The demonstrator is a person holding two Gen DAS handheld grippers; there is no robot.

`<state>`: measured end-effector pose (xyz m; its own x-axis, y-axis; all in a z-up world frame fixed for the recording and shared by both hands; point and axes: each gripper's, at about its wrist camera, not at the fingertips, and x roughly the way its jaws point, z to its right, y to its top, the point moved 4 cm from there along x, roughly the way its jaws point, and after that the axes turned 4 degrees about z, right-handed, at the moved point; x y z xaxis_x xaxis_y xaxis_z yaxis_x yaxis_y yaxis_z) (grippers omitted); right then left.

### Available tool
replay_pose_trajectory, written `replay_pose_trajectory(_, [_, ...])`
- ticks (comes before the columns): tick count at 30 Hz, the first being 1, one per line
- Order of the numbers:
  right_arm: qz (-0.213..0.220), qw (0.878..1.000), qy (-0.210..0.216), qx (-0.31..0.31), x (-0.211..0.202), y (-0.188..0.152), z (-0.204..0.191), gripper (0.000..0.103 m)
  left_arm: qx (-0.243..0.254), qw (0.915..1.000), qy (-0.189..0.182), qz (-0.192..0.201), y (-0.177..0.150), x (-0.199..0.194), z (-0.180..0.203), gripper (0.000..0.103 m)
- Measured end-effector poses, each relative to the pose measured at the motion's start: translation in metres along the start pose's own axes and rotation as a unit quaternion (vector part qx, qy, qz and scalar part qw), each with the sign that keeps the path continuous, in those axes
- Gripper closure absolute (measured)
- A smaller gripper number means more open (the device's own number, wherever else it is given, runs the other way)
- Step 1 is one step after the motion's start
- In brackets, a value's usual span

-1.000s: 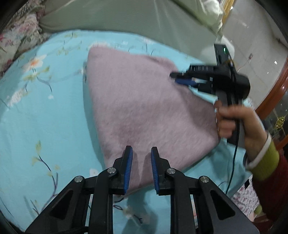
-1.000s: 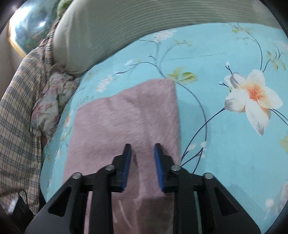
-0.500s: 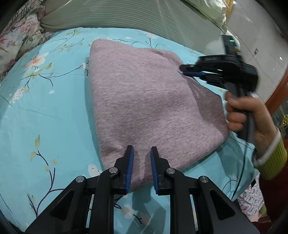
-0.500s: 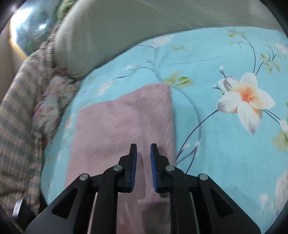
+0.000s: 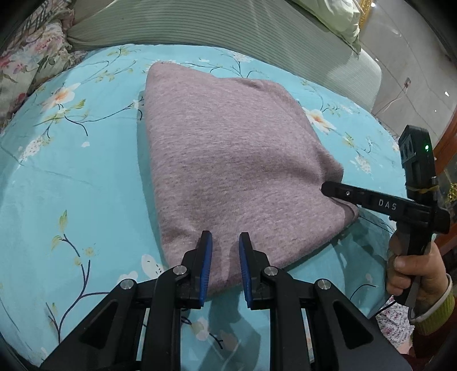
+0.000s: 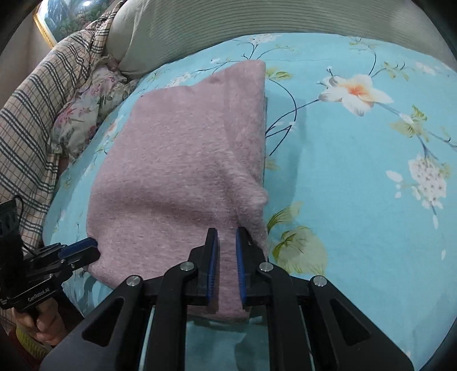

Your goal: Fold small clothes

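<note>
Nearest in the left wrist view, the left gripper [image 5: 224, 256] has its two blue-padded fingers [image 5: 206, 264] narrowly parted over the near edge of one folded mauve fuzzy knit garment [image 5: 228, 159]; whether they pinch the cloth cannot be told. The right gripper [image 6: 227, 256] has its two fingers [image 6: 212, 264] close together astride a strip of the garment's near right corner [image 6: 177, 182], gripping it. In the left view that gripper [image 5: 331, 189] comes in from the right, its tip against the garment's right corner, held by the person's right hand [image 5: 411, 268] in a yellow-green ribbed cuff [image 5: 437, 314]. In the right view the left gripper [image 6: 82, 248] sits at the garment's near left corner.

The single garment lies in the middle of a bed covered by a turquoise sheet printed with white and orange flowers [image 5: 71, 159], its right side folded over as a raised band [image 6: 245, 128].

Beyond it run one long grey-green ribbed bolster [image 5: 200, 31], a floral-print cushion [image 6: 88, 114] and a beige plaid cloth [image 6: 42, 94] on the left of the right view. Furthest off, a gilt-framed picture [image 6: 54, 17] shows in the corner.
</note>
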<state>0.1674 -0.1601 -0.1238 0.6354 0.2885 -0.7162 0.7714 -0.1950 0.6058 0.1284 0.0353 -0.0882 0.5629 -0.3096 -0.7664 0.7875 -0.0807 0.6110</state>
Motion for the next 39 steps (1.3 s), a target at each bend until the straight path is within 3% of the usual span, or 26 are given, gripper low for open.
replay_pose_trajectory(7, [-0.003, 1.0, 0.001, -0.003, -0.016, -0.022, 0.001, 0.087, 0.016, 0.9998, 0.011, 0.003, -0.009, -0.008, 0.003, 0.084])
replay_pose_trajectory(22, [-0.001, 1.0, 0.009, 0.016, -0.034, -0.027, -0.004, 0.086, 0.005, 0.9997, 0.025, -0.003, -0.017, -0.024, 0.0, 0.083])
replay_pose_trajectory(24, [0.002, 1.0, 0.014, 0.017, -0.039, -0.029, -0.006, 0.085, 0.009, 0.9993, 0.037, 0.0, -0.017, -0.031, 0.002, 0.08])
replay_pose_trajectory(26, [0.005, 1.0, 0.014, 0.016, -0.041, -0.031, -0.007, 0.083, 0.011, 0.9985, 0.054, 0.006, -0.016, -0.038, 0.002, 0.067])
replay_pose_trajectory(28, [0.005, 1.0, 0.015, 0.017, -0.042, -0.032, -0.008, 0.083, 0.01, 0.9978, 0.065, 0.014, -0.015, -0.046, 0.003, 0.061])
replay_pose_trajectory(39, [0.018, 0.999, 0.027, 0.009, -0.059, -0.032, -0.018, 0.082, 0.02, 0.9942, 0.101, 0.032, -0.011, -0.068, 0.008, 0.053])
